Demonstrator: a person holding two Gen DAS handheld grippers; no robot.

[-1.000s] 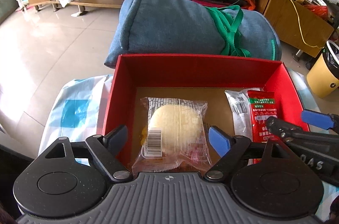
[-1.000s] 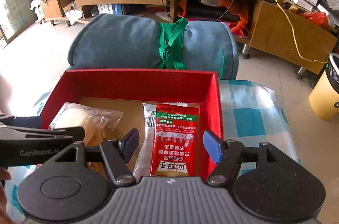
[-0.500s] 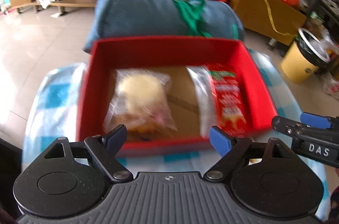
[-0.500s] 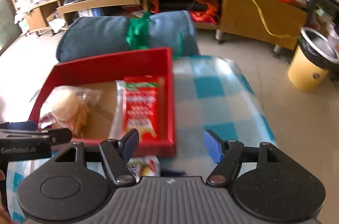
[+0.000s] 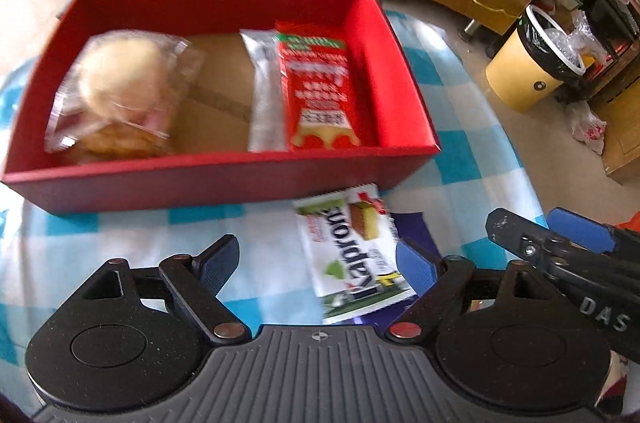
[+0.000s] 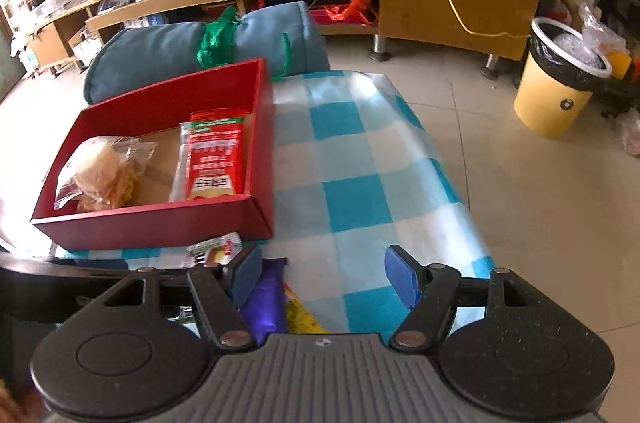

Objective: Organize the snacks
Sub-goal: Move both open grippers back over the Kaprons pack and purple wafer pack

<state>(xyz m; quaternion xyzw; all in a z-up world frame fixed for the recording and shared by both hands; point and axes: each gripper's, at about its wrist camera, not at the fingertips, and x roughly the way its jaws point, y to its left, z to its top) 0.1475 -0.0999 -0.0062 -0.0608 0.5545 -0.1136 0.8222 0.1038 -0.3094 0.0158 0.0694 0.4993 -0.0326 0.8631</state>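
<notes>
Snacks in and beside a red box, both grippers empty and apart.

A red box (image 5: 224, 179) is seen on the checked cloth (image 6: 352, 159) of the bench, with 2 snacks inside: a clear-wrapped bun (image 5: 120, 91) at the left and a red packet (image 5: 320, 91) at the right, well apart. Just outside the near wall, a white wafer pack (image 5: 352, 255) is laid flat on the cloth, beside a purple packet (image 6: 266, 303). The left gripper (image 5: 316, 259) is held above the wafer pack with its jaws apart, nothing clamped. The right gripper (image 6: 324, 273) is likewise spread, with only cloth between its pads. A rolled blue blanket (image 6: 168, 51) is seen behind the box.
</notes>
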